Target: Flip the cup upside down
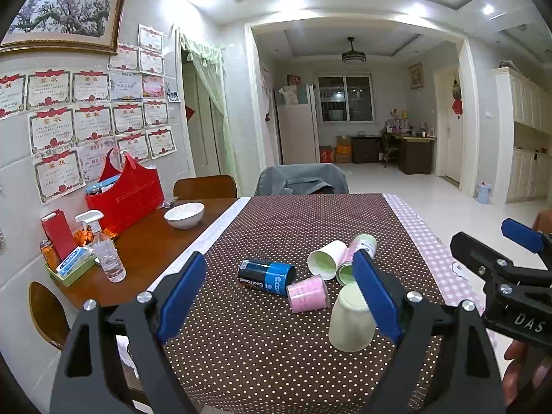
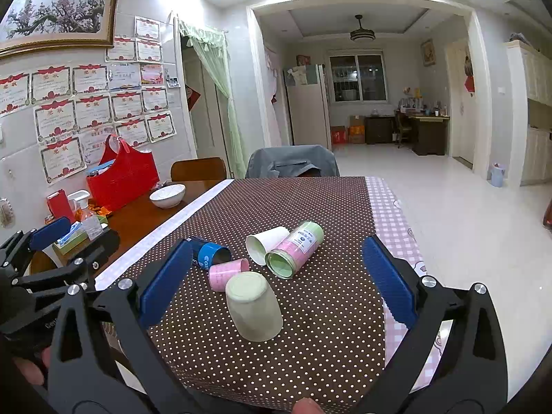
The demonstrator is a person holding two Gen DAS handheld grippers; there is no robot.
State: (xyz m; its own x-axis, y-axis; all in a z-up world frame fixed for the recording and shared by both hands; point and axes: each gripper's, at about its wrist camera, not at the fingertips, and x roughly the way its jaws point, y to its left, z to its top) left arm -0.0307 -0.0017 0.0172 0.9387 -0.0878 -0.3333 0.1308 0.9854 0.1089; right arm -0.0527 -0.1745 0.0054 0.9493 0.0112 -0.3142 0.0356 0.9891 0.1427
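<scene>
While both of your grippers hang spread and empty above the near edge of the dotted tablecloth, the pale green cup already stands mouth-down on its rim, base up, so the flip looks done for that one, as far as these views show. In the right wrist view it sits at about 7 o'clock from the centre, between the right gripper fingers but touched by neither pad. In the left wrist view the same cup lies at about 4 o'clock, partly hidden behind the left gripper right-hand pad; whether that pad touches it you cannot tell.

Beyond it, at 12 o'clock from the cup, four more things lie on their sides in a loose cluster: a small pink cup, a blue canister, a white paper cup and a pink-and-green canister. The two cups lie just beside the canisters, seemingly touching.

If the task means only one cup, nothing seems left but to back off. If it covers the lying cups, those remain unturned.
</scene>
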